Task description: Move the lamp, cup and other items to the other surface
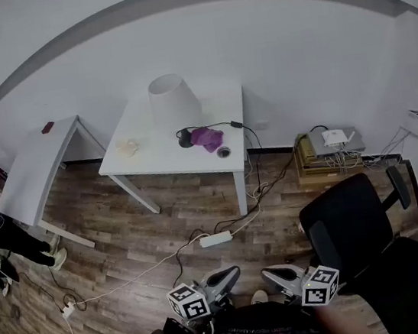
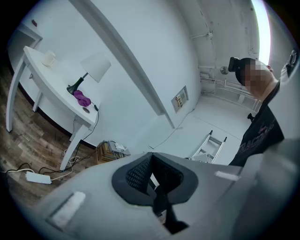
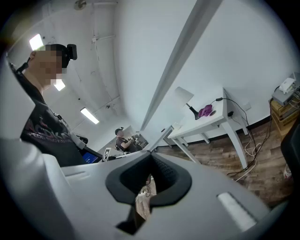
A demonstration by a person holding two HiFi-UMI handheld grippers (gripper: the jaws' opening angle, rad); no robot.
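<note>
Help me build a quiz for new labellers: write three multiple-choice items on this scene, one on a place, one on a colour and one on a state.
1. Where does the lamp stand?
A. on the floor
B. on the white table
C. on the chair

2. What colour is the cloth beside the lamp's base?
A. purple
B. green
C. yellow

3. On the right gripper, the fingers are:
A. wide apart
B. shut with nothing between them
C. shut on the cloth

Answers:
1. B: the head view shows the lamp's base and shade on the tabletop near the wall.
2. A: the crumpled cloth is plainly purple in all three views.
3. B: in the right gripper view the fingertips meet, and only the room shows behind them.
</note>
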